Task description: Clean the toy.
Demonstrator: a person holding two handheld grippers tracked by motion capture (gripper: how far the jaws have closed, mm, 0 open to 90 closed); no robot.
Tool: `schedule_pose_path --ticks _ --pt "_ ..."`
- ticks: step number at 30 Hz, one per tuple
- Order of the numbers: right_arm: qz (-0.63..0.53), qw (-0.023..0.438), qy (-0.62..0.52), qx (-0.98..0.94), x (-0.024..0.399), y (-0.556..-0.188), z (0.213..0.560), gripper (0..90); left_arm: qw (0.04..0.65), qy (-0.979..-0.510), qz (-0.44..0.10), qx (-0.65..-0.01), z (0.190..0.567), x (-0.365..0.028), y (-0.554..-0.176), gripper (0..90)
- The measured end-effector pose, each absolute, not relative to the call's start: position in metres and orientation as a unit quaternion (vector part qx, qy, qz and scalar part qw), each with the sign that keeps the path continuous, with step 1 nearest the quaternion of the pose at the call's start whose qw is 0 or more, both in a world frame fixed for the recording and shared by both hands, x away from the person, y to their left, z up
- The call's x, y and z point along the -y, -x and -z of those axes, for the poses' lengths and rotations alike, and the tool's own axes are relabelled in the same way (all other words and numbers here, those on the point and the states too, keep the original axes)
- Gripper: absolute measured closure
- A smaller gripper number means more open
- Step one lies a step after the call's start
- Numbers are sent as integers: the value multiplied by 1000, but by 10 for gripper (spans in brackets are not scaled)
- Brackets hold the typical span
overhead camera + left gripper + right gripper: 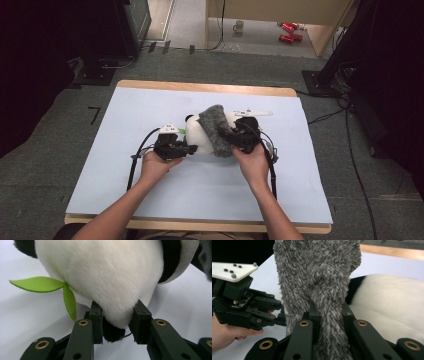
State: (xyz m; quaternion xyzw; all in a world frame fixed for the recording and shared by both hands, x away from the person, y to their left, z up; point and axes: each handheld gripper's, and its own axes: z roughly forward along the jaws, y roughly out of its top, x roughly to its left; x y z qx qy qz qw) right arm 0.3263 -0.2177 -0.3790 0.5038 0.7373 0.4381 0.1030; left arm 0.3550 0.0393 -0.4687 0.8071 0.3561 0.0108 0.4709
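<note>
Left gripper view: the left gripper (117,322) has its two jaws closed partway onto a fold of white plush at one end of a toy panda (107,277), the fabric pinched between them and bulging out above. A green felt leaf (47,287) with two blades hangs from the toy just beside the jaws.

In the right gripper view, the right gripper (329,315) has its jaws drawn in tight on a grey fuzzy cloth (319,272), which stands up from the grip and drapes over the panda's body.

From the high view, the panda (197,137) lies near the middle of the tabletop (150,195), its long axis running left to right between the two tools. The left gripper (187,148) holds its left end and the right gripper (231,136) holds the cloth (215,130) at its right end, so each hand sits directly against its own piece. Any pull on the cloth would likely run rightward, away from the left grip.

Counted: one panda, one cloth, one leaf, two grippers, two hands.
</note>
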Motion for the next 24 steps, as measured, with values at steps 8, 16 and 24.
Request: schedule_pose_path --ticks 8,16,24 --pt "-433 81 -487 -754 192 -330 390 782 479 -804 -24 -352 465 -36 -344 673" --pt "-416 83 -481 -767 189 -335 402 779 468 -806 -18 -363 468 -37 -345 672" --pt "-397 113 -492 -766 214 -336 399 780 467 -806 -3 -363 465 -43 -355 672"
